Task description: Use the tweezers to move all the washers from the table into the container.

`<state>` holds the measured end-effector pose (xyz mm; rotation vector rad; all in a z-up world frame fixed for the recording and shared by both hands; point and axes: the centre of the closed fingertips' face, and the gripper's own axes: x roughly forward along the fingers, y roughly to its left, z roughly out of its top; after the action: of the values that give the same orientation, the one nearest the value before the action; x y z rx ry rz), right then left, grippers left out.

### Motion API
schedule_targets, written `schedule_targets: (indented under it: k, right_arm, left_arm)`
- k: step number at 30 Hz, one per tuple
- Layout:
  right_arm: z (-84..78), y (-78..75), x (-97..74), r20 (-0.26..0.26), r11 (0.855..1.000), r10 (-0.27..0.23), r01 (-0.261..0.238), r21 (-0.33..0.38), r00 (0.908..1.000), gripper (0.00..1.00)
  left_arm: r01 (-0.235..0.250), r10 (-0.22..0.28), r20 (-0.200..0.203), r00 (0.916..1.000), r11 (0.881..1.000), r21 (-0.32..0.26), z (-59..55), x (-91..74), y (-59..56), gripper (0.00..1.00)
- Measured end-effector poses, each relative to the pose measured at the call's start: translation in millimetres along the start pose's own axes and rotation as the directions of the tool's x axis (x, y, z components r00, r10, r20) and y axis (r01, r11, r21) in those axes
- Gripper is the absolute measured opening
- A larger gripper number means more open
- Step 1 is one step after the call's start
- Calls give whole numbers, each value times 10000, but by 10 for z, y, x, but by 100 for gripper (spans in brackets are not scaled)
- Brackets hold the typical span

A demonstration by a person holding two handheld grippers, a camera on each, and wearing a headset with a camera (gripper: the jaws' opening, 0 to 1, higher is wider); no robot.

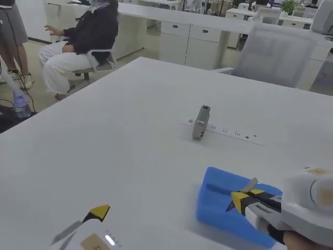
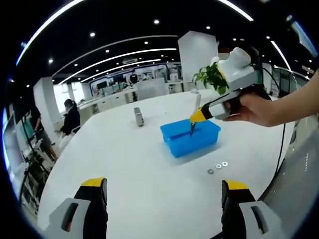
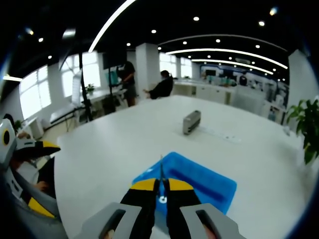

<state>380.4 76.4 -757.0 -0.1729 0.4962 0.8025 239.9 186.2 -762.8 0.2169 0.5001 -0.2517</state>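
Note:
My right gripper [image 3: 161, 188] is shut on the metal tweezers [image 3: 161, 172], whose tips hang over the blue container [image 3: 204, 185]. From the left gripper view, the right gripper [image 2: 202, 115] points the tweezers [image 2: 192, 128] down into the container [image 2: 185, 142]. Whether the tips hold a washer is too small to tell. Three washers [image 2: 218, 166] lie on the table just in front of the container. My left gripper [image 2: 162, 199] stands open with nothing between its jaws. In the head view the right gripper [image 1: 240, 201] is over the container [image 1: 221, 205], and the left gripper [image 1: 86, 224] is at the bottom left.
A small grey device [image 1: 201, 121] stands on the white table [image 1: 130, 135] beyond the container. A potted plant [image 2: 212, 77] sits at the table's far side. A person sits on a chair [image 1: 83, 39] past the table's left corner, among other desks and an office chair [image 1: 273, 52].

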Motion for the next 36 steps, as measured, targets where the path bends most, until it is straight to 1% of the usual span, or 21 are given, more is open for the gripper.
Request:
schedule_targets:
  k: [4, 5, 7, 9, 11, 12, 14, 18, 19, 21, 23, 25, 29, 31, 33, 36]
  right_arm:
    - [52, 53, -184, 234, 9998, -19, 24, -202, 9997, 3]
    - [61, 85, -244, 294, 9999, 0, 5, -171, 9996, 3]
    - [53, 127, -306, 325, 10000, 67, -65, -74, 9995, 3]
    - [7, 185, -362, 271, 9998, 212, -211, -30, 9994, 3]
    - [-75, 239, -398, 133, 9994, 339, -338, -40, 9993, 3]
    - [-140, 283, -411, -13, 9991, 425, -425, -93, 9991, 3]
    - [-244, 336, -418, -245, 9985, 497, -502, -220, 9985, 3]
    - [-380, 410, -412, -523, 9974, 705, -713, -128, 9961, 3]
    - [-436, 430, -401, -648, 9967, 794, -804, -128, 9947, 3]
    - [-517, 450, -381, -791, 9960, 886, -894, -65, 9929, 3]
    - [-564, 472, -365, -896, 9950, 997, -999, 27, 9910, 3]
    - [-639, 508, -329, -1113, 9930, 1168, -1177, -18, 9869, 3]
    - [-705, 530, -291, -1254, 9916, 1287, -1291, 51, 9837, 3]
    - [-715, 534, -286, -1252, 9913, 1313, -1313, 85, 9834, 4]
    - [-728, 537, -274, -1270, 9911, 1331, -1325, 135, 9829, 4]
    - [-759, 540, -258, -1320, 9912, 1322, -1318, 121, 9824, 4]
  left_arm:
    - [-6, 6, 3, 10000, 10000, 44, 0, 0, 1, 98]
    - [-12, 12, 11, 10000, 10000, 48, 2, -1, 3, 97]
    - [6, -6, 17, 10000, 10000, 28, 2, -1, 3, 97]
    - [-12, 12, 18, 10000, 10000, 49, 1, 1, 8, 97]
    - [1, -1, 11, 10000, 10000, 47, -1, 2, 7, 97]
    - [-5, 5, 17, 10000, 10000, 55, 0, 2, 8, 97]
    - [-17, 17, 3, 10000, 10000, 58, -3, 4, 13, 97]
    - [-49, 49, 8, 10000, 9999, 92, -1, 4, 21, 97]
    - [-49, 49, 49, 10000, 10000, 78, 6, 2, 22, 97]
    - [-37, 37, 10, 10000, 10000, 40, -1, 5, 22, 97]
    - [-34, 34, -35, 10000, 10000, 50, -8, 8, 22, 97]
    - [-27, 28, -38, 10000, 10000, 90, -8, 9, 18, 96]
    - [-28, 29, -90, 10000, 9999, 105, -18, 11, 18, 96]
    - [-120, 120, -53, 9999, 9999, 111, -12, 6, 36, 96]
    - [-121, 121, -66, 9999, 9999, 30, -15, 5, 41, 96]
    - [-126, 127, -105, 9999, 9999, 62, -22, 6, 39, 96]
